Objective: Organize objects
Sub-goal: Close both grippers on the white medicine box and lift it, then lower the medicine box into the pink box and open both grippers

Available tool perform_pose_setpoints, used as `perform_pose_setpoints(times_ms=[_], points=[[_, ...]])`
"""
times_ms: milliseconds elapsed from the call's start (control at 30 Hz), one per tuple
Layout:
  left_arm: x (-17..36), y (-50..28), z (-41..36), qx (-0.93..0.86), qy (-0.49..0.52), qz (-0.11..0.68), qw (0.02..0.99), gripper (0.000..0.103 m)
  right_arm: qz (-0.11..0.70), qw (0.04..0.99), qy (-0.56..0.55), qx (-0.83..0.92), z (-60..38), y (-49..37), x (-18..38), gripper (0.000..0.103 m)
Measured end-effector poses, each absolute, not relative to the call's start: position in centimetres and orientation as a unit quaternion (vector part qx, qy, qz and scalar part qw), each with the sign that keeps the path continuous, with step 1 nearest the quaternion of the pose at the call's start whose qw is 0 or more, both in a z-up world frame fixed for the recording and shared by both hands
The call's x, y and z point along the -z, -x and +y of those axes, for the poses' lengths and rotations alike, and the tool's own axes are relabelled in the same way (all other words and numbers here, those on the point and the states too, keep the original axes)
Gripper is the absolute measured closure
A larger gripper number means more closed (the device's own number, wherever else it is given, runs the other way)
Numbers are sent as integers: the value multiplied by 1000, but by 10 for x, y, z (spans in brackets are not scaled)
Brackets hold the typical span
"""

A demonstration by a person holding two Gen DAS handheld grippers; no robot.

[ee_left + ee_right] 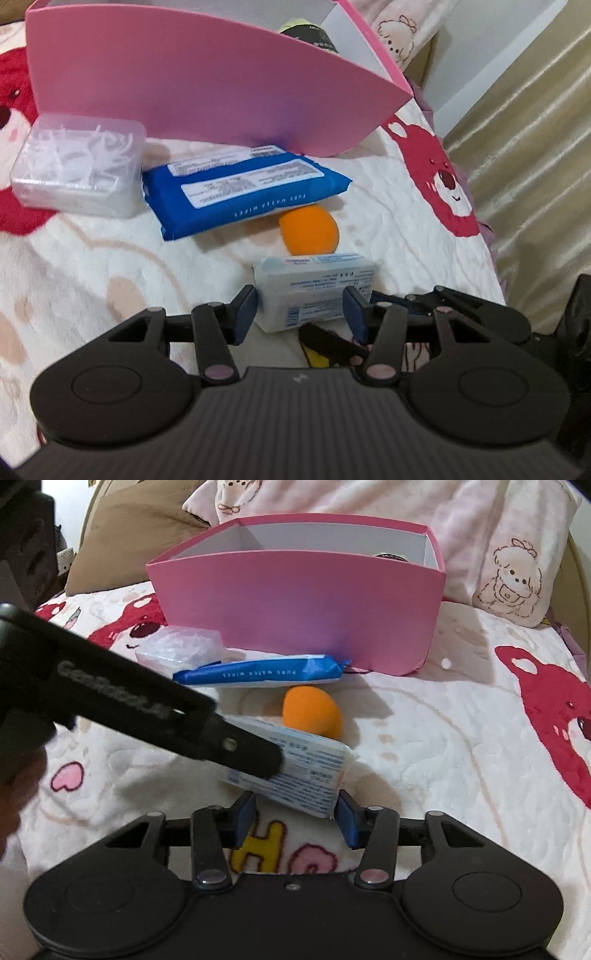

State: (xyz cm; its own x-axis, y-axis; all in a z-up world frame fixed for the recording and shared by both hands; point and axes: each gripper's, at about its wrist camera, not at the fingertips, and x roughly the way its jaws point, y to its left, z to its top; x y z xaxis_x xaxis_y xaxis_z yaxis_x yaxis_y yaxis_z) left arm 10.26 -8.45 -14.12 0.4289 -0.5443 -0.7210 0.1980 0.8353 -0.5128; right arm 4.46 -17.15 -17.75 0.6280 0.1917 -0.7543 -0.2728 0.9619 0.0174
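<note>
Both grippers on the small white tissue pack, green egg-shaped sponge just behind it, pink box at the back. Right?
One thing is wrong: the egg-shaped sponge is orange, not green, as the right wrist view shows. The rest holds: the left gripper and the right gripper both straddle the small white tissue pack, and the pink box stands at the back.

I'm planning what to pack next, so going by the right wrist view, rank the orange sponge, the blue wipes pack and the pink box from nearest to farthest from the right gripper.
1. Orange sponge: just ahead of the right gripper, centre.
2. Blue wipes pack: behind the sponge, slightly left.
3. Pink box: farthest, at the back.
</note>
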Motion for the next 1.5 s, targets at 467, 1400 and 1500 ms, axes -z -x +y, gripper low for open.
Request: perform_pose_setpoints(times_ms=[467,1400,1500], points=[[56,-85,-55,210,203,451,843,54,362,917,71,-152,-150,-35,96,49],[26,-319,-26,140,192,447,862,54,384,911,27,-152,-149,-273,63,62],[45,-338,-29,131,197,460,856,54,397,906,40,-142,-145,-293,74,62]])
